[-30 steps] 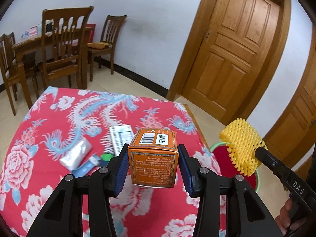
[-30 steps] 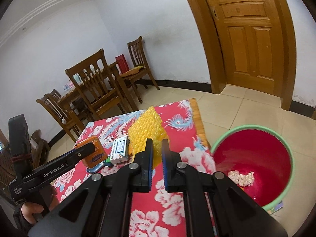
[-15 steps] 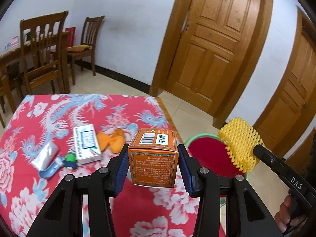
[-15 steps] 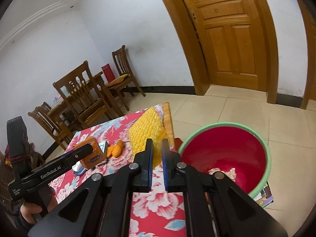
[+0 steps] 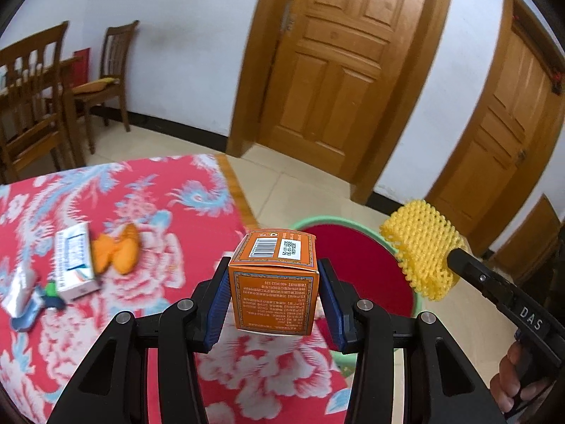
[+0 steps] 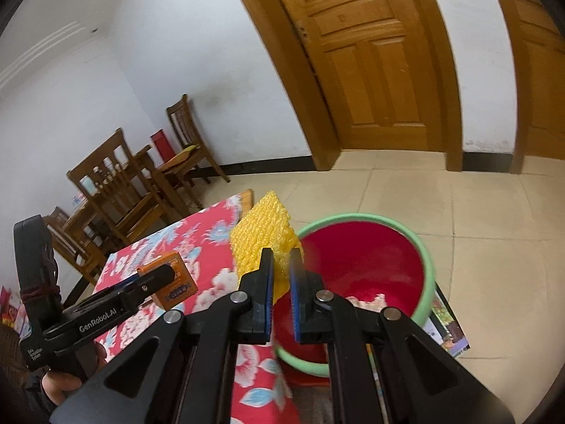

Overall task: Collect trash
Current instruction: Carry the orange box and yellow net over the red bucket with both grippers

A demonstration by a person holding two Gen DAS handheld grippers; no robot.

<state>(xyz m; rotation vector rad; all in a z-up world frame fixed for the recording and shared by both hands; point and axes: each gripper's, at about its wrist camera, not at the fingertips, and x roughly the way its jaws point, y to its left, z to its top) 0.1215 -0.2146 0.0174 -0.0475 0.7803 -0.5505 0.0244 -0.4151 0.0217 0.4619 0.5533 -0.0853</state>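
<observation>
- We have the left tool (image 5: pixel 273 302) clamped on the orange box (image 5: pixel 273 282), its blue pads pressed flat against the two side faces, the barcode face turned up.
- Our right tool (image 6: pixel 280 275) is pinched nearly closed on the yellow foam net (image 6: pixel 263 235), gripping only its near edge, so most of the net stands free beyond the tips.
- The red bin (image 6: pixel 367 268) with its green rim stands on the floor just off the worktop (image 5: pixel 148 258) corner; in the left wrist view it lies behind the box, from about 12 to 2 o'clock.
- In our judgement the step in hand is carrying both pieces over the bin mouth for the drop.
- We should bring each tool fully inside the green rim before letting go; the box looks to be over the near rim only, so a release here could land it on the edge.
- The net is light and springy, so we would lower it close to the bin's inside and open wide, lest it cling to a pad.
- Some pale crumpled scrap (image 6: pixel 367 300) already lies in the bin bottom.
- More trash waits on the worktop at about 9 o'clock of the box: orange peel (image 5: pixel 118 251), a white carton (image 5: pixel 74 261) and a blurred silvery wrapper (image 5: pixel 21 291).
</observation>
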